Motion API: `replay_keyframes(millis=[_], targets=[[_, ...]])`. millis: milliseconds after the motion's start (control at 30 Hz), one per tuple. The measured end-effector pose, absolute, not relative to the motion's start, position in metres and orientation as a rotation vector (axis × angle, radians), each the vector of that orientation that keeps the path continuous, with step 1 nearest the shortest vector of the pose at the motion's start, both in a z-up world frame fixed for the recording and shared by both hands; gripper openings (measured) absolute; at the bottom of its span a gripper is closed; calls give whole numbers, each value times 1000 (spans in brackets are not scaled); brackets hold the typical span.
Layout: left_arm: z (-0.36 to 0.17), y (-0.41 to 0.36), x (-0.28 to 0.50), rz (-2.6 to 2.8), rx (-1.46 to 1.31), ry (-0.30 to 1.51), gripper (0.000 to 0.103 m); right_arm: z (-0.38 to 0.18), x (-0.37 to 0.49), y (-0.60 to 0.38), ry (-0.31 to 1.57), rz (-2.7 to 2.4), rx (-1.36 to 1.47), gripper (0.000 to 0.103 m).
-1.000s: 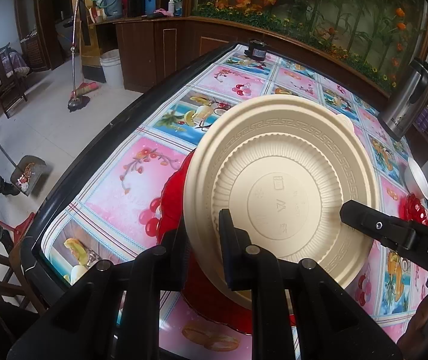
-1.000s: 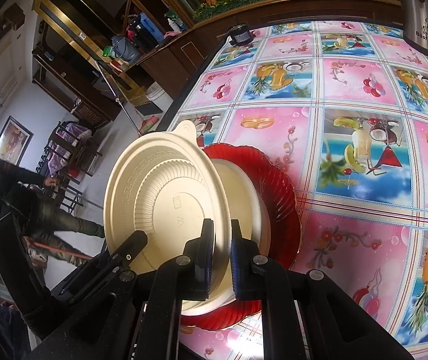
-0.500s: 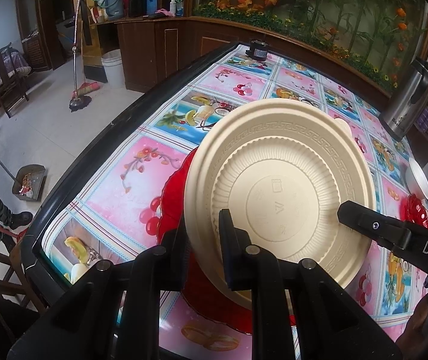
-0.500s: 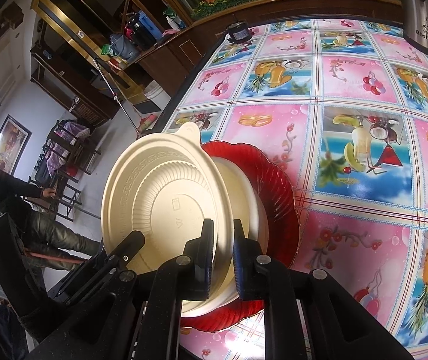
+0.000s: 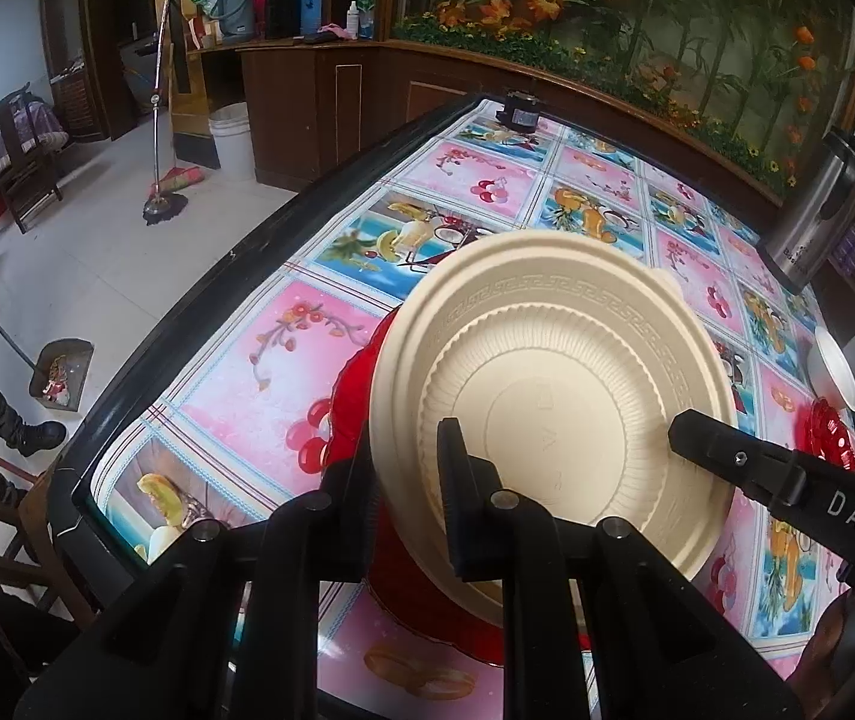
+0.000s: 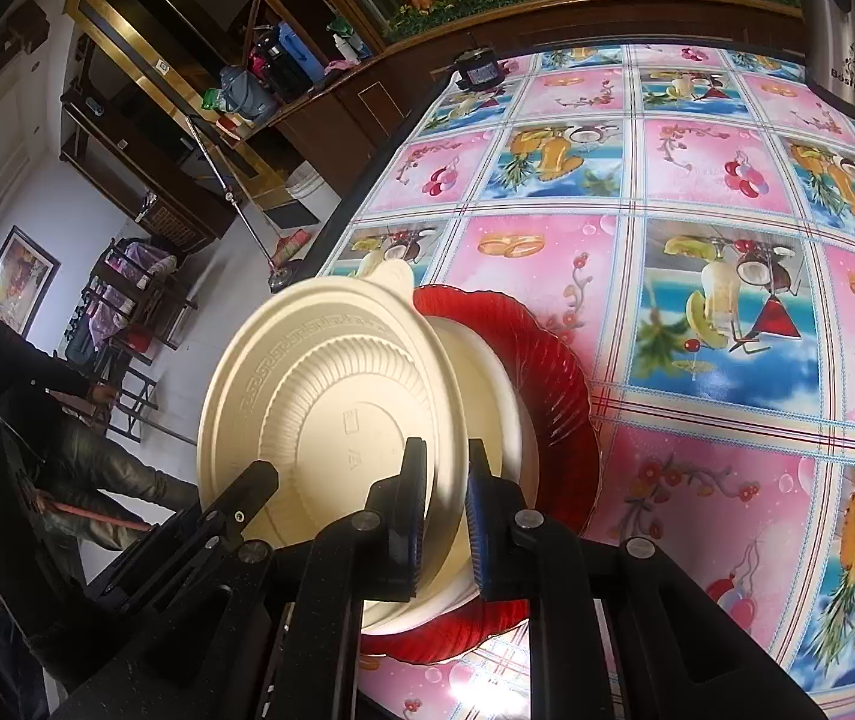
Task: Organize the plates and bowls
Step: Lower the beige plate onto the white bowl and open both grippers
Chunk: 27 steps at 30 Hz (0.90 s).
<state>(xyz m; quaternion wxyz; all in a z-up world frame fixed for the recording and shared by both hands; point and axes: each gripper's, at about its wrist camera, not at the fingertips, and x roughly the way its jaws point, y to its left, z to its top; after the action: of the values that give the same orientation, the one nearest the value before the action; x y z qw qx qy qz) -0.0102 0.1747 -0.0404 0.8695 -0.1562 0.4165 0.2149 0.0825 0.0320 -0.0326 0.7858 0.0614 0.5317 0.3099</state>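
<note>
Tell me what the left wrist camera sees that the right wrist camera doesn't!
Only the left wrist view shows the small red glass dish and white bowl at the table's far edge. Only the right wrist view shows the framed picture on the wall. Both show the round cream plastic plate held over the red ribbed glass plate, and the steel flask.

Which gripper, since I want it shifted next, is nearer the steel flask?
Right. The right gripper clamps the cream plate on the rim facing the steel flask; the left gripper clamps the opposite rim, farther from it.
</note>
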Motion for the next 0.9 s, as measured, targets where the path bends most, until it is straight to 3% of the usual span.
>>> replay_keyframes(millis=[133,200,267,367,533,600,733,800,900], targets=[[-40,175,-11,446,-332,870,17,-32,82,33,1146,670,129,18],[-38,176,-12,448,-337,868,24,-31,81,33,1145,670,127,20],[-35,176,-14,452,-335,852,32,-29,80,32,1137,669,132,31],[-30,174,-16,458,-330,832,44,-26,80,30,1124,665,136,34],[-25,173,-18,463,-329,817,48,-23,80,25,1118,668,156,36],[-22,172,-19,471,-325,806,62,-21,79,23,1111,670,166,40],[-17,169,-20,477,-322,789,66,-15,77,19,1088,680,191,54],[-15,167,-18,480,-318,783,73,-11,75,15,1074,687,207,61],[-12,164,-17,482,-304,774,74,-7,76,10,1058,689,226,72]])
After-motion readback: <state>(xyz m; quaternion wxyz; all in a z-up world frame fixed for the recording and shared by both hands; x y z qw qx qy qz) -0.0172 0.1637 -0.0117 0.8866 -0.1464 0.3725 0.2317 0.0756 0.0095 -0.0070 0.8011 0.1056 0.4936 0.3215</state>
